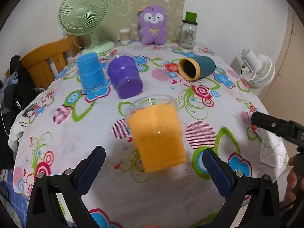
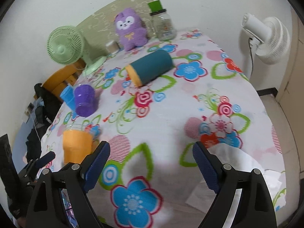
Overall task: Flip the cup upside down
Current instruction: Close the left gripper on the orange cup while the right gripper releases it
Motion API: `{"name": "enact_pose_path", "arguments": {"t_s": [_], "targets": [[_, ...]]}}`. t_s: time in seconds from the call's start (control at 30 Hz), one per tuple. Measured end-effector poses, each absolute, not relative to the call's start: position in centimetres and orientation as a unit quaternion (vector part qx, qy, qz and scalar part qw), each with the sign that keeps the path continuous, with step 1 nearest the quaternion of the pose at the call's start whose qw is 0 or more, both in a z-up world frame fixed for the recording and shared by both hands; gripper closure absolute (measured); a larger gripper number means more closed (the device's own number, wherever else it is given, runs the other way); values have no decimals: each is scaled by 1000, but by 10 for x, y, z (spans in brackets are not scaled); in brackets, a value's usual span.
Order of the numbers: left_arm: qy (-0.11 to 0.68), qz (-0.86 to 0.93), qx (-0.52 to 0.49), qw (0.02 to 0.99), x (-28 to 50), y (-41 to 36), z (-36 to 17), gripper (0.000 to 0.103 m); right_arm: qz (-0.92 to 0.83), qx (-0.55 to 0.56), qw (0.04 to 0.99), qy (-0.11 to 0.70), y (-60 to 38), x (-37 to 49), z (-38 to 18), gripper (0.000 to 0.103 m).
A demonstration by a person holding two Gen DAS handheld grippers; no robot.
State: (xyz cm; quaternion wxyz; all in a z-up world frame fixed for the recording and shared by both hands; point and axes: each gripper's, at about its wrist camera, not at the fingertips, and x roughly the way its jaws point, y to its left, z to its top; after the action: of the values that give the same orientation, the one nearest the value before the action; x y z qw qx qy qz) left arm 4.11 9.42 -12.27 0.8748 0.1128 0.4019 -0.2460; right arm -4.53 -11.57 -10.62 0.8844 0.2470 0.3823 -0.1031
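Observation:
An orange cup (image 1: 157, 134) with a clear rim stands on the floral tablecloth (image 1: 76, 136), just ahead of my open left gripper (image 1: 153, 163), between the lines of its fingers. It also shows at the left of the right wrist view (image 2: 76, 144). A purple cup (image 1: 124, 77) and a blue cup (image 1: 91, 72) stand upside down behind it. A teal cup with a yellow rim (image 1: 196, 67) lies on its side, mouth toward me. My right gripper (image 2: 152, 157) is open and empty over the tablecloth (image 2: 171, 117); its tip (image 1: 266, 122) shows at right in the left wrist view.
A green desk fan (image 1: 83, 17), a purple plush toy (image 1: 153, 24), a glass jar (image 1: 188, 33) and a small container (image 1: 125, 34) line the back edge. A white fan (image 1: 256, 69) stands off the right side. A wooden chair (image 1: 49, 57) is at left. Crumpled paper (image 2: 237, 163) lies near the right edge.

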Motion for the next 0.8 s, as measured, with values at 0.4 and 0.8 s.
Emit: {"name": "enact_pose_path", "arguments": {"t_s": [0.4, 0.8], "targets": [[416, -240, 133, 867, 51, 80, -149, 2, -100, 266, 879, 383, -127, -49, -122, 13], [429, -233, 122, 864, 56, 87, -156, 31, -93, 271, 875, 390, -125, -46, -129, 13]]}}
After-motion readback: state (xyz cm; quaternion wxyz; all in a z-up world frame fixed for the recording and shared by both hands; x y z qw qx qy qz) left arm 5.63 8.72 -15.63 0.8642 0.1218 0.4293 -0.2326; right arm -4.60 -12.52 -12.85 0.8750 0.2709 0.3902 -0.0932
